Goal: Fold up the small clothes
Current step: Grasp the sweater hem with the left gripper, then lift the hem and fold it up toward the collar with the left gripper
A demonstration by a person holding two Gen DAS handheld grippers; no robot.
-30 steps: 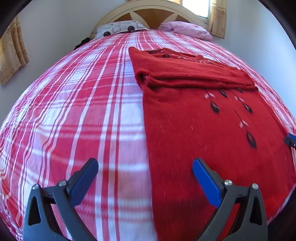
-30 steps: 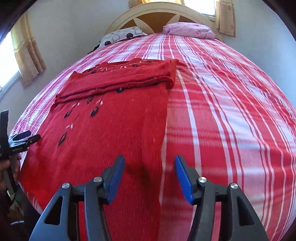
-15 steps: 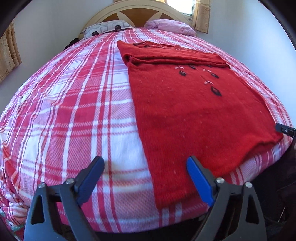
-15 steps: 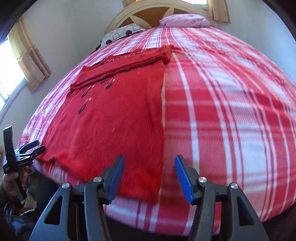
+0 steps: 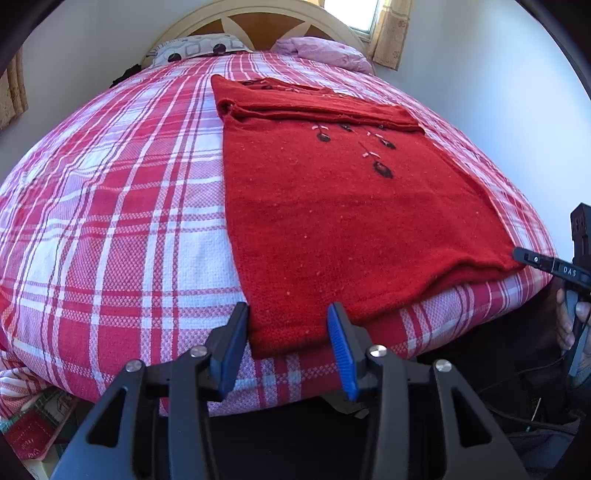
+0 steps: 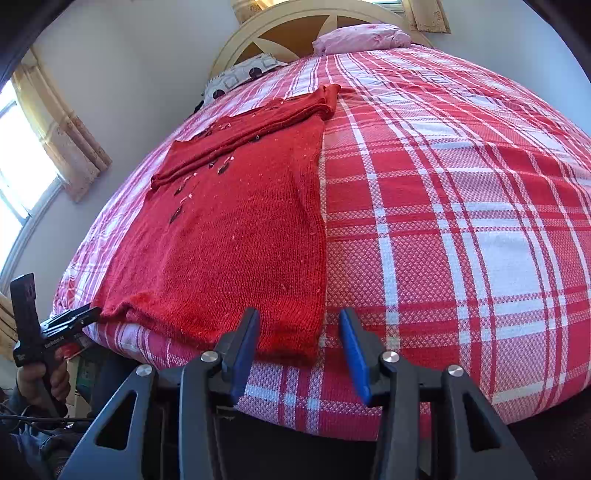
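Observation:
A red knit sweater (image 5: 332, 206) with dark flower embroidery lies flat on the plaid bed, its sleeves folded across the far end. It also shows in the right wrist view (image 6: 229, 251). My left gripper (image 5: 288, 325) is open, its jaws straddling the sweater's near left hem corner at the bed's foot edge. My right gripper (image 6: 297, 330) is open around the near right hem corner. The right gripper shows at the far right of the left wrist view (image 5: 546, 262), and the left gripper at the far left of the right wrist view (image 6: 70, 321).
The red and white plaid bedspread (image 5: 110, 221) covers the whole bed (image 6: 461, 221). Pillows (image 5: 325, 55) and a wooden headboard (image 5: 258, 22) are at the far end. Curtained windows (image 6: 55, 140) flank the walls. The bed's foot edge drops off right below both grippers.
Both grippers have pulled back from over the sweater to the foot edge of the bed and now sit at the hem corners. The left gripper's jaws have narrowed.

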